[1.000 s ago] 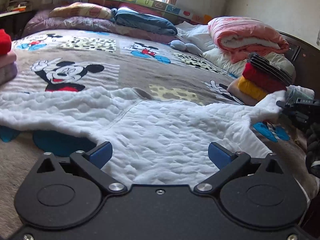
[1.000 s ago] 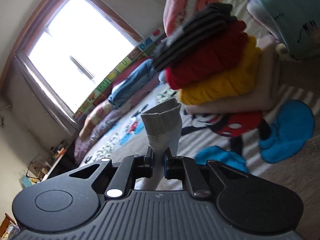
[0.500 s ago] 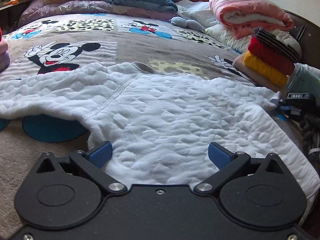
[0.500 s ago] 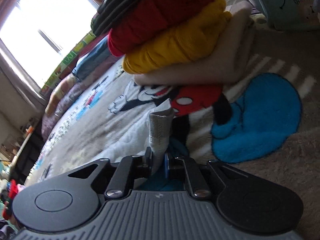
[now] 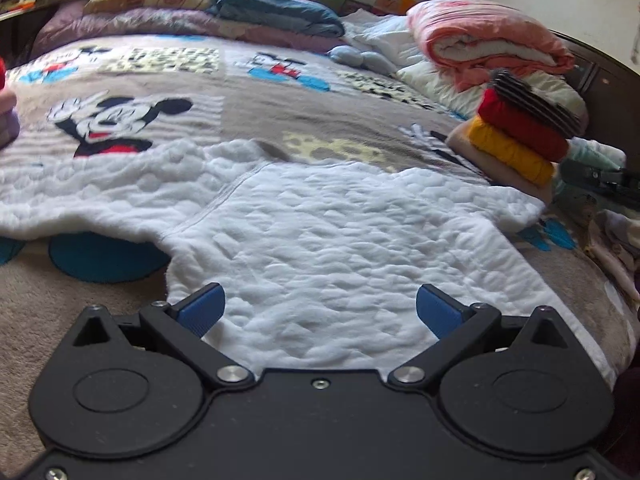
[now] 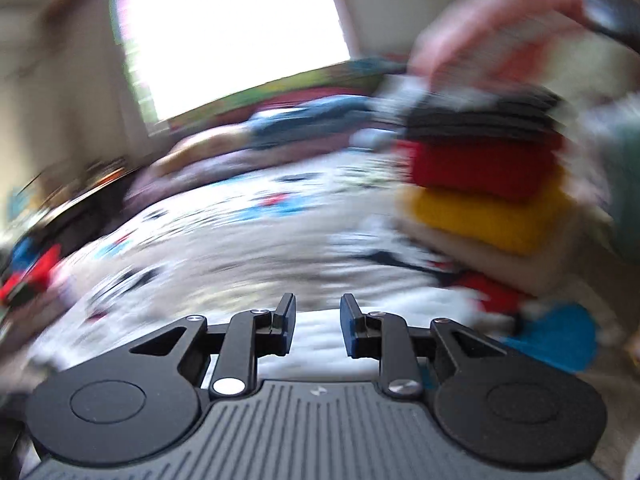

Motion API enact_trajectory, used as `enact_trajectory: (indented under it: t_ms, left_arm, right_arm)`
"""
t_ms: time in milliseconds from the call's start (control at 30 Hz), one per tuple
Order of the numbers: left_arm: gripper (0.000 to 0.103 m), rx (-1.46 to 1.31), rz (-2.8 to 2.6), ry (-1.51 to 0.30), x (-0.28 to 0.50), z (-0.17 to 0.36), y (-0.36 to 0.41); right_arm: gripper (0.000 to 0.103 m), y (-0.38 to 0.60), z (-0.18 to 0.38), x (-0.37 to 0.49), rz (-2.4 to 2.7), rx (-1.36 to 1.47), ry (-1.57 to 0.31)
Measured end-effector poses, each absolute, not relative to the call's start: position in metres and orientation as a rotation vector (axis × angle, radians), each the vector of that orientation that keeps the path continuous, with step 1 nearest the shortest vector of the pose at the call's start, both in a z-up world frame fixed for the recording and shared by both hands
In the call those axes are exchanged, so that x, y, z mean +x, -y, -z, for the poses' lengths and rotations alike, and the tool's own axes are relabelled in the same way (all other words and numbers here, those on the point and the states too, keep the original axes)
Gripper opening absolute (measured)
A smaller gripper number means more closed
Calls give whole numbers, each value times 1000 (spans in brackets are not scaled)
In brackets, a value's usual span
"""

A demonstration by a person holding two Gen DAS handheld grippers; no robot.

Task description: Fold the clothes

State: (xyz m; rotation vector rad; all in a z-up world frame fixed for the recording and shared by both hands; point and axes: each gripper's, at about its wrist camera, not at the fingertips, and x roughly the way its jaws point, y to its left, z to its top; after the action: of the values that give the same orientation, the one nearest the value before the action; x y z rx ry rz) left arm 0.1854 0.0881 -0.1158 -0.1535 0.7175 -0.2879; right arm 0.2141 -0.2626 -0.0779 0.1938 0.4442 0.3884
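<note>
A white quilted top (image 5: 320, 232) lies spread flat on the Mickey Mouse bedspread (image 5: 248, 108), sleeves out to the left and right. My left gripper (image 5: 320, 308) is open and empty, its blue pads (image 5: 202, 308) just above the garment's near hem. My right gripper (image 6: 318, 324) is open a little and empty, over white cloth (image 6: 316, 344); its view is heavily blurred. It also shows in the left wrist view (image 5: 600, 182) at the far right, beyond the right sleeve end.
A stack of folded clothes, beige, yellow, red and dark striped (image 5: 520, 136), sits at the right by the sleeve; it shows blurred in the right wrist view (image 6: 488, 184). Rolled pink bedding (image 5: 492, 44) and pillows (image 5: 280, 12) lie behind. More folded items at left edge (image 5: 6, 108).
My right gripper has let go of the sleeve cuff and opened, then swung level. The right sleeve now lies flat on the bed. My left gripper stays open over the hem.
</note>
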Motion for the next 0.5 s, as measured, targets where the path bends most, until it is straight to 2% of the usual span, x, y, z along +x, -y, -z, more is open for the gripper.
enact_trajectory:
  t_ms: [133, 333, 400, 467, 500]
  left_arm:
    - [103, -117, 303, -727, 178, 118, -83]
    - [103, -61, 324, -742, 168, 120, -75]
    - [103, -43, 332, -746, 164, 121, -72]
    - [103, -30, 336, -754, 164, 124, -70]
    - [103, -29, 337, -757, 164, 125, -70]
  right_arm:
    - [22, 207, 70, 193, -649, 39, -443]
    - [20, 201, 125, 215, -581, -27, -655]
    - [8, 218, 152, 223, -525, 51, -737]
    - [1, 239, 166, 222, -511, 198, -735]
    - [1, 241, 166, 219, -501, 217, -731]
